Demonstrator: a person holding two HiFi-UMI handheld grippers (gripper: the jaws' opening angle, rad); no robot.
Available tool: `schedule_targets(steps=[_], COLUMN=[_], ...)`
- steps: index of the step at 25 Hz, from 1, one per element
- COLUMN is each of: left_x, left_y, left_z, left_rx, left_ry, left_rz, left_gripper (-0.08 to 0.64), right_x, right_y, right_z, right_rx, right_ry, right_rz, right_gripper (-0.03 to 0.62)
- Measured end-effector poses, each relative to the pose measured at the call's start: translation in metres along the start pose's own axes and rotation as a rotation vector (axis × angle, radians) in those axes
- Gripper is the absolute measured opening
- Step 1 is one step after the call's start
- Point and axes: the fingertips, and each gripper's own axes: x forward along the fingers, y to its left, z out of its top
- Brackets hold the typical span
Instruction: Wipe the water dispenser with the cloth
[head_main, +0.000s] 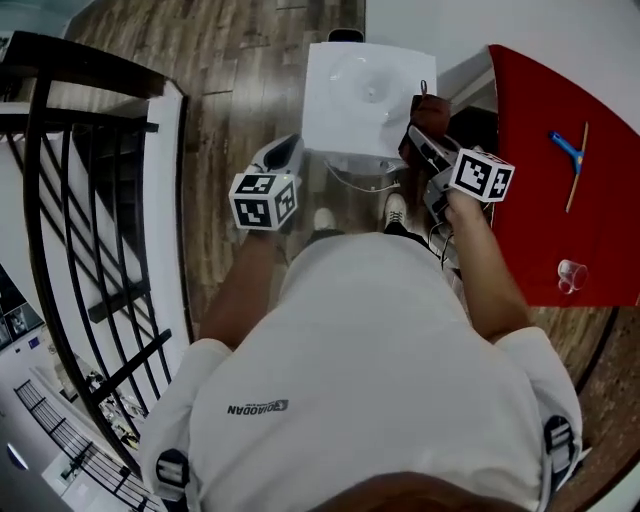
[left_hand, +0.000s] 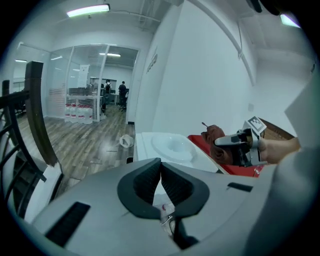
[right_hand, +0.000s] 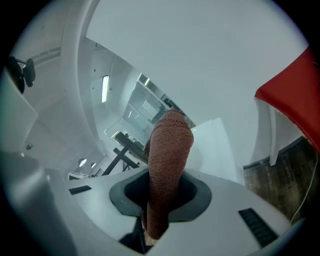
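Note:
The white water dispenser (head_main: 357, 98) stands in front of me, its top with a round recess (left_hand: 172, 146). My right gripper (head_main: 425, 140) hovers at the dispenser's right edge, shut on a brown-red cloth (right_hand: 167, 165) that sticks up between its jaws; the cloth (head_main: 430, 112) bunches by the top's right corner. My left gripper (head_main: 283, 155) hangs just left of the dispenser, its jaws (left_hand: 160, 182) shut with nothing between them. From the left gripper view the right gripper (left_hand: 239, 145) and cloth (left_hand: 216, 137) show beyond the dispenser.
A red table (head_main: 560, 170) stands at the right with a blue-headed tool (head_main: 570, 155) and a clear cup (head_main: 570, 275). A black railing (head_main: 80, 200) runs along the left. Wooden floor (head_main: 230, 90) surrounds the dispenser; cables (head_main: 360, 183) lie at its base.

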Motion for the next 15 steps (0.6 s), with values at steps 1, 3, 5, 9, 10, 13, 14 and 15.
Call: schedule_targets(steps=[1,3,5,9,10,13,14,15], left_x=[-0.004,-0.012,-0.017,-0.028,-0.032,-0.044,-0.047,-0.049], left_y=[0.005,0.016,0.027,0.040,0.041,0.047,0.050,0.054], left_z=[-0.001,-0.008,-0.019,-0.035,-0.037,-0.044,-0.046,-0.048], left_rx=[-0.007,-0.021,-0.026,-0.030,-0.025,-0.008,-0.004,-0.002], left_ry=[-0.009,-0.020,-0.016,-0.005,-0.003,0.003,0.005,0.009], left_rz=[-0.004,-0.011,-0.017,-0.036,-0.044,-0.067,-0.072,-0.076], left_gripper=[0.002,0.002,0.001,0.002,0.002,0.002,0.002,0.002], right_x=[0.014,0.046,0.079,0.128,0.137,0.153,0.158,0.162], right_y=[0.017,0.047,0.071,0.100,0.102,0.106,0.106,0.106], right_z=[-0.010,-0.035,-0.061,-0.099,-0.106,-0.120,-0.122,-0.123], right_rx=[-0.008,-0.036,-0.071,-0.123,-0.127,-0.125,-0.124,-0.125], right_ry=[0.027,0.099,0.178,0.286,0.302,0.323,0.326,0.328], right_rz=[0.020,0.049,0.064,0.049,0.034,-0.015,-0.027,-0.038], right_gripper=[0.071,0.071,0.071,0.071,0.071,0.071,0.071,0.071])
